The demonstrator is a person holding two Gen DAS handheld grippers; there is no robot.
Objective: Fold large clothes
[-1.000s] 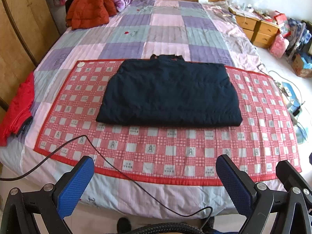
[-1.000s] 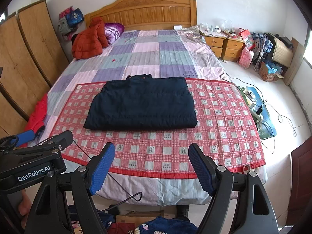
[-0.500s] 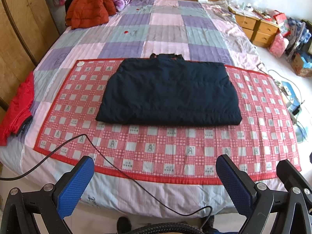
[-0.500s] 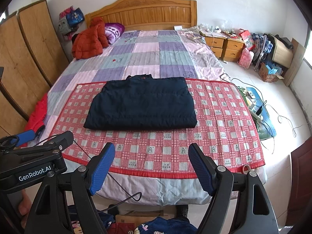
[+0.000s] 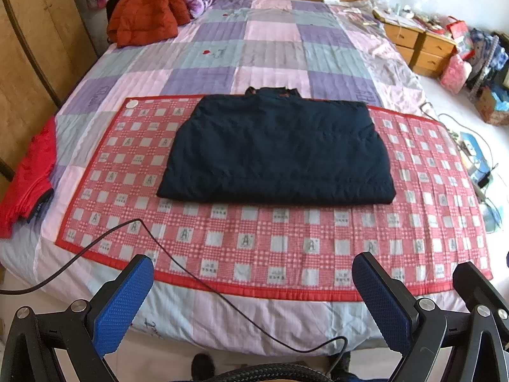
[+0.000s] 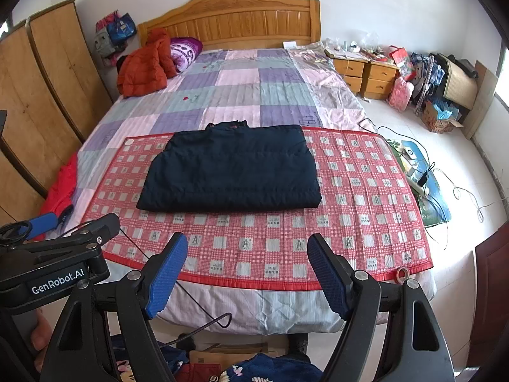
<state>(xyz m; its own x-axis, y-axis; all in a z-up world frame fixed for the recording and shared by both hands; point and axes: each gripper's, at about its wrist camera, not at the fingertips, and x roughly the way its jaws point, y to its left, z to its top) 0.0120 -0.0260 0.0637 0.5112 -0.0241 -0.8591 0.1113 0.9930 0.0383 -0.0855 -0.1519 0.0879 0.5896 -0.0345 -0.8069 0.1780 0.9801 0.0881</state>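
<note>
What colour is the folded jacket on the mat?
Dark navy jacket, clearest in the left wrist view.

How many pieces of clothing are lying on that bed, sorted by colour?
Dark navy: 1, the folded padded jacket on the red checked mat.
Orange: 1, the puffy jacket heaped by the wooden headboard.
Bright red: 1, the garment hanging over the bed's left edge.
Total: 3
</note>
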